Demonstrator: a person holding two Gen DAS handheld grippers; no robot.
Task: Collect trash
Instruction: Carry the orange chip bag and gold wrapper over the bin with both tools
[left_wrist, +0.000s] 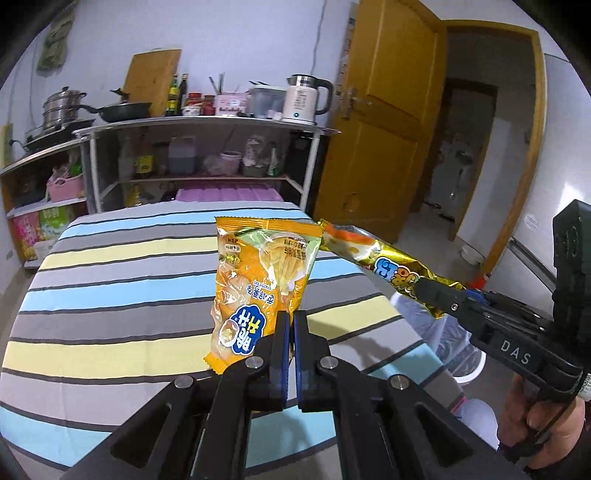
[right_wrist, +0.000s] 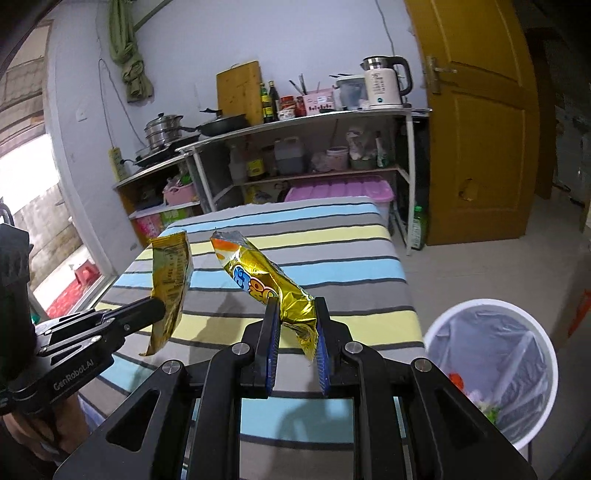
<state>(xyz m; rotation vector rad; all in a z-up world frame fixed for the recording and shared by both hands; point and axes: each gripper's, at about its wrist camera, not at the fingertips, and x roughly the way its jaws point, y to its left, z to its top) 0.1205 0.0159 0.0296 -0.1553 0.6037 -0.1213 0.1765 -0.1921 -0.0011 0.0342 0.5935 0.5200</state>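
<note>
My left gripper (left_wrist: 291, 319) is shut on an orange snack bag (left_wrist: 262, 280) and holds it upright above the striped table (left_wrist: 110, 280). The bag also shows in the right wrist view (right_wrist: 171, 280), edge-on, in the left gripper (right_wrist: 157, 310). My right gripper (right_wrist: 295, 308) is shut on a gold foil wrapper (right_wrist: 266, 284), held above the table's near edge. It also shows in the left wrist view, the right gripper (left_wrist: 430, 291) on the wrapper (left_wrist: 376, 258). A white trash bin (right_wrist: 495, 365) with a clear liner stands on the floor to the right of the table, with some trash inside.
A metal shelf (right_wrist: 303, 122) with a kettle, pans and bottles stands behind the table. A purple-lidded box (right_wrist: 343, 190) sits under it. An open wooden door (right_wrist: 476, 122) is at the right. Bare floor lies around the bin.
</note>
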